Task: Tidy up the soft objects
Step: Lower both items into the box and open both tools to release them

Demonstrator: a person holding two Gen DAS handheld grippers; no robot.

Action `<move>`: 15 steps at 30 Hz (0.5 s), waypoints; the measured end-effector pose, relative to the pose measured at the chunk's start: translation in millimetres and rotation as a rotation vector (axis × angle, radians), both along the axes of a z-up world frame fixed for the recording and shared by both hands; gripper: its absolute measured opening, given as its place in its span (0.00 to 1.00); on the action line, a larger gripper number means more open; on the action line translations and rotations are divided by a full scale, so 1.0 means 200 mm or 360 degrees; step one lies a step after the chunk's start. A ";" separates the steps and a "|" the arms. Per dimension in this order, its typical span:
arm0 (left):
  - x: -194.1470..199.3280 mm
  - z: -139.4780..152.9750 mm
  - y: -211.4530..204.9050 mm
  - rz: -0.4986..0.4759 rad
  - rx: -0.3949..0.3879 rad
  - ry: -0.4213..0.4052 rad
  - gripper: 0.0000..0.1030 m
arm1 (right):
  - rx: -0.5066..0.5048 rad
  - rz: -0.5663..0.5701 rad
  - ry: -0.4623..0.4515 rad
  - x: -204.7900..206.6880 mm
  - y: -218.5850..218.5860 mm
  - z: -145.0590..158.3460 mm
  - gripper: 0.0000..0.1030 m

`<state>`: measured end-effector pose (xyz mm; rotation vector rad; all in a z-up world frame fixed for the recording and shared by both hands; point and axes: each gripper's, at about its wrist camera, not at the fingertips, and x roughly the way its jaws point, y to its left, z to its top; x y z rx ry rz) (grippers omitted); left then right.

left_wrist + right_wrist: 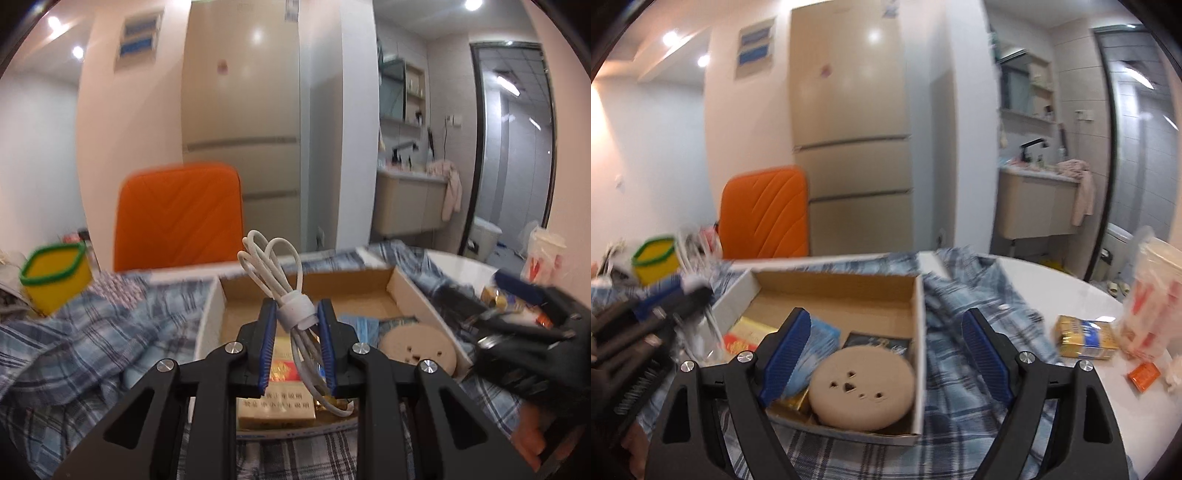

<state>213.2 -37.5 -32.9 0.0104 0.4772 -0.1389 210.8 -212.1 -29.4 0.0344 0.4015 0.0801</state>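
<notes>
A plaid cloth [971,321] covers most of the lower half of both views, spread over a white table [1067,284] that shows bare at the right of the right wrist view. An orange chair [177,214] stands behind it at centre left. On the cloth sits an open cardboard box [838,291], in the middle of both frames. Inside it, toward its near right corner, lies a round beige pad [862,391] with small holes; a blue pack [816,339] lies just left of the pad and a red and gold carton [280,376] at the box's near left.

The left gripper [297,332], low in the centre of its own view, is closed narrow on a bundled white cable [284,291], held above the box with its loops pointing up. The right gripper [882,354] hangs wide apart over the box's near right side, holding nothing. A yellow cup [55,277] with a green rim stands at the far left.
</notes>
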 end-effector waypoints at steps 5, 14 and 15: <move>0.06 -0.05 0.05 0.0023 -0.0076 0.0130 0.20 | 0.0010 0.0006 -0.0040 -0.03 0.00 0.02 0.84; -0.02 0.00 0.01 0.0040 -0.0012 -0.0010 0.84 | 0.0021 0.0015 -0.0059 -0.05 0.00 0.03 0.84; -0.03 0.00 0.01 0.0041 0.0000 -0.0016 0.84 | 0.0021 0.0015 -0.0061 -0.05 0.00 0.03 0.84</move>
